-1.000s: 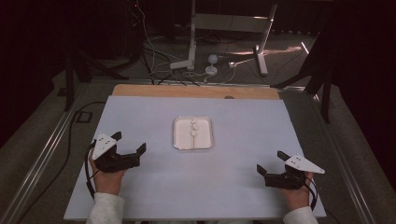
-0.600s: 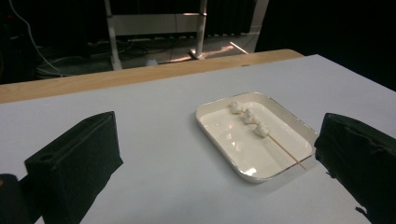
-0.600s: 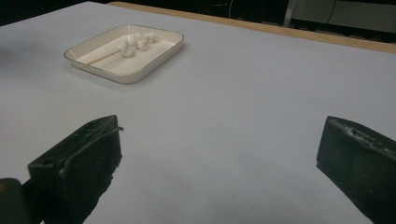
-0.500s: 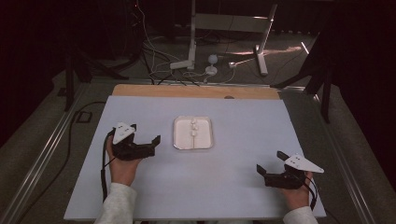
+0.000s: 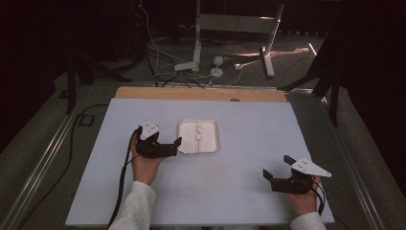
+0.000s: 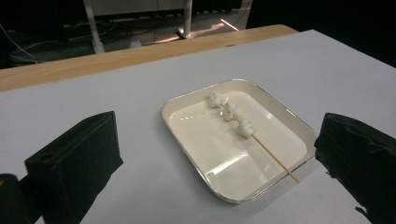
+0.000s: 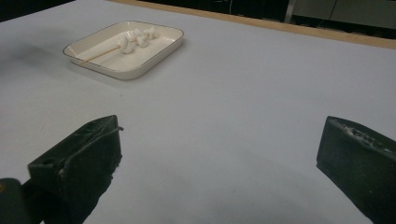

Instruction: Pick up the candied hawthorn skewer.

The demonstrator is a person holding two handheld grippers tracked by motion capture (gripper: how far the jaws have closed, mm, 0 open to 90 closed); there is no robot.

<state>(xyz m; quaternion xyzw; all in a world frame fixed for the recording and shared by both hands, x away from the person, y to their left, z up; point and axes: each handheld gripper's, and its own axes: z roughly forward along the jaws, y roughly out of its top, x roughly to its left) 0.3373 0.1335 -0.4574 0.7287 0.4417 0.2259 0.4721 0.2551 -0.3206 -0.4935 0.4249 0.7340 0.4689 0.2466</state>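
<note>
**A:** So how far along are you with that thing?

**B:** Barely started, I'd say. Nothing's picked up yet. The surface (image 5: pixel 239 182) is bare apart from the tray (image 5: pixel 184 143) sitting mid-surface, and in it lies the skewer (image 6: pixel 273 156) with three marshmallows (image 6: pixel 229 112) bunched at its far end. Everything left to do is still to do: get to it, grab it, lift it.

**A:** Where are your claws then?

**B:** Left claw (image 5: pixel 176 145) is right at the tray's left edge, jaws spread wide, holding nothing. In the left gripper view the tray sits between my two jaws and a bit ahead, the skewer running diagonally, bare stick end pointing toward my right jaw near the tray's closer rim. Not touching anything yet.

**A:** And the right one?

**B:** Right claw (image 5: pixel 269 177) is parked down near my corner of the surface, also wide open and empty. From there the tray's well apart, up and to the left.
</note>
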